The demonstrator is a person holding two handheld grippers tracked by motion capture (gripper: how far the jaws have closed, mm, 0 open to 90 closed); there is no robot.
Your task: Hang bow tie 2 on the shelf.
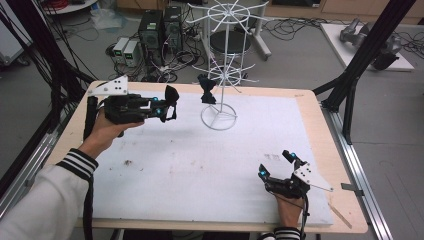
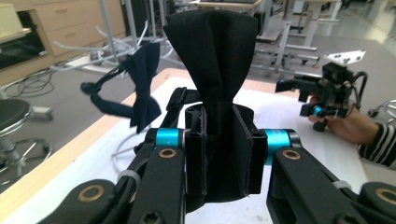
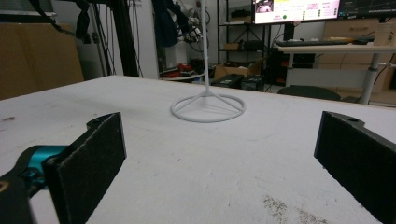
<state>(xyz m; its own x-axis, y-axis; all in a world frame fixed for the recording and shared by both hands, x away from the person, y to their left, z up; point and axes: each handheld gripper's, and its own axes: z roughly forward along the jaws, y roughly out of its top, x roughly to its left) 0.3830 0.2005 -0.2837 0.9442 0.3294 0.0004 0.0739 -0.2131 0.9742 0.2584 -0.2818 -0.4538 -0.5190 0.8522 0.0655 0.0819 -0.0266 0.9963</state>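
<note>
A black fabric bow tie point(image 2: 212, 70) is pinched at its knot between the pads of the left gripper point(image 1: 167, 107), held above the white board point(image 1: 200, 165). Beyond the claw, a second dark bow tie point(image 1: 206, 89) hangs on the white wire rack point(image 1: 226, 75). The right gripper point(image 1: 277, 165) rests wide open with nothing between its pads.

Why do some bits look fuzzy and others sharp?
In the left gripper view the bow tie in the tongs is sharp, the room behind soft; in the right gripper view the near pads blur slightly, while the stand stays clear.
</note>
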